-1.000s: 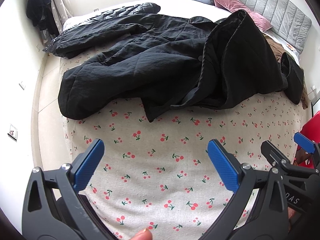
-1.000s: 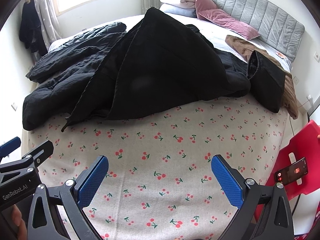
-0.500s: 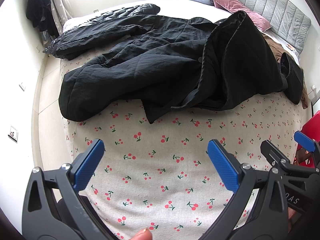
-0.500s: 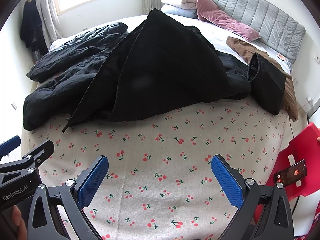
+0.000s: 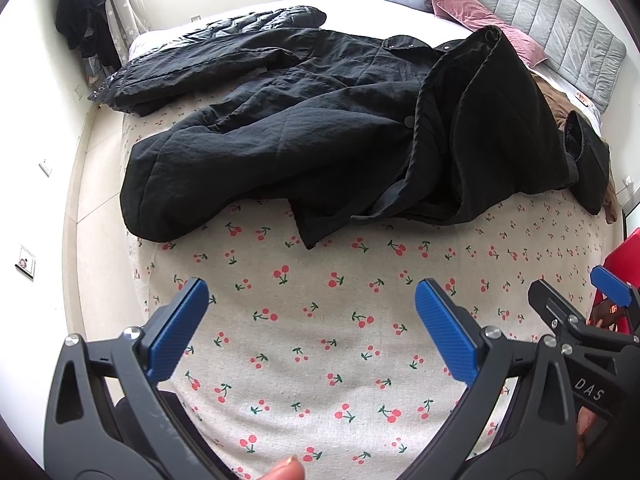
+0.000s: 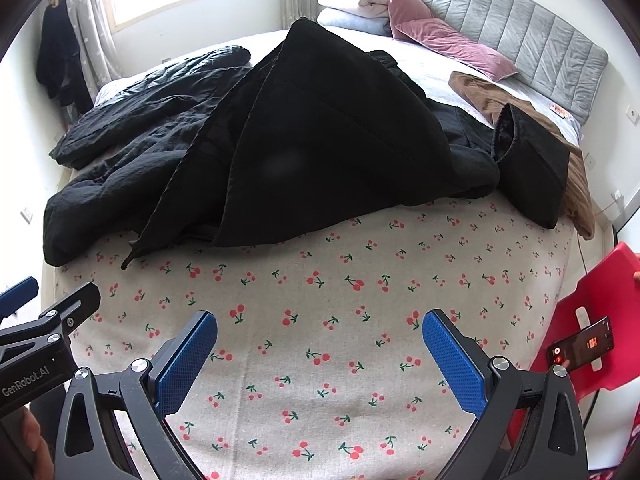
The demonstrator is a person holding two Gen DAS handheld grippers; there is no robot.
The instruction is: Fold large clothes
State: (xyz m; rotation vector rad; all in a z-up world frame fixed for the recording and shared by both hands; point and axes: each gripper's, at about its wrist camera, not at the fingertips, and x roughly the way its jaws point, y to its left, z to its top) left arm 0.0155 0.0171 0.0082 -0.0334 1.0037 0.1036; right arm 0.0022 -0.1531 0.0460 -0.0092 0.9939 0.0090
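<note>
Both tools are up over the foot of the bed, and neither has a thing in it. The left gripper [image 5: 312, 326] stands with its blue pads spread wide above the cherry-print bedspread [image 5: 320, 344], nothing between them. The right gripper [image 6: 320, 354] is the same: released, pads far apart, bare cloth below. Each one peeks into the other's view, at the lower right edge for the left camera and the lower left edge for the right, so they sit side by side, a ready stance for a two-handed job.

The thing to fold is the black coat [image 5: 304, 136], sprawled across the middle of the frame, well apart from both tools. It is far from flat. One front panel is thrown back on itself into a peak [image 6: 320, 120], a sleeve [image 5: 192, 184] bulges toward the left of the frame, and a cuff [image 6: 532, 168] flops at the right near a brown garment [image 6: 560, 148].

My read: folding has not begun. The near hem corner [image 5: 310, 236] pokes toward the tools and looks the likeliest first hold. Padded fabric this bulky may well slump when lifted. A phone [image 6: 582, 344] lies on a red chair [image 6: 600, 300] at lower right.
</note>
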